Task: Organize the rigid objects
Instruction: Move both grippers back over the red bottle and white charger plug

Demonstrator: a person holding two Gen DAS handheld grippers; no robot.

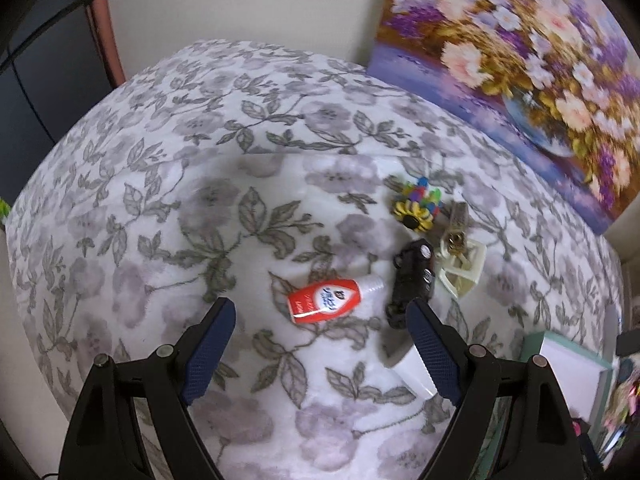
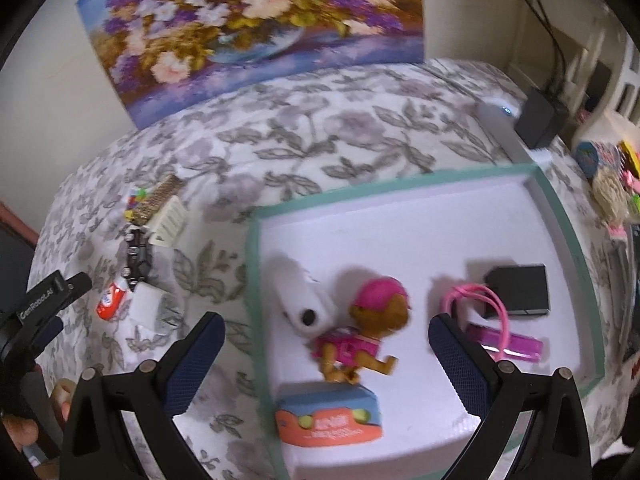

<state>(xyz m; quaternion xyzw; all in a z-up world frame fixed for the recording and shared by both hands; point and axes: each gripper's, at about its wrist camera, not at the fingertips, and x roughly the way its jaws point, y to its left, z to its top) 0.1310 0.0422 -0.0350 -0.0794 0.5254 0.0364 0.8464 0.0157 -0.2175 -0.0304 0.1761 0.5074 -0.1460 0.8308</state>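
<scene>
My left gripper (image 1: 320, 312) is open above a red and white bottle (image 1: 326, 300) lying on the floral cloth. A black toy car (image 1: 410, 280), a white comb (image 1: 460, 272), a sunflower clip (image 1: 414, 214) and a white cube (image 1: 412, 368) lie to its right. My right gripper (image 2: 326, 330) is open over the white tray (image 2: 460, 216) with green rim. In the tray lie a pink puppy figure (image 2: 360, 336), a white roll (image 2: 304, 300), a black box (image 2: 518, 290), a pink cable (image 2: 476, 300), a pink bar (image 2: 508, 344) and an orange and blue toy (image 2: 328, 416).
A flower painting (image 2: 248, 20) leans on the wall behind the table. A white device (image 2: 504, 124) and a black box (image 2: 538, 120) sit at the far right edge, with colourful clutter (image 2: 612, 176) beyond. The left gripper's body (image 2: 44, 300) shows in the right wrist view.
</scene>
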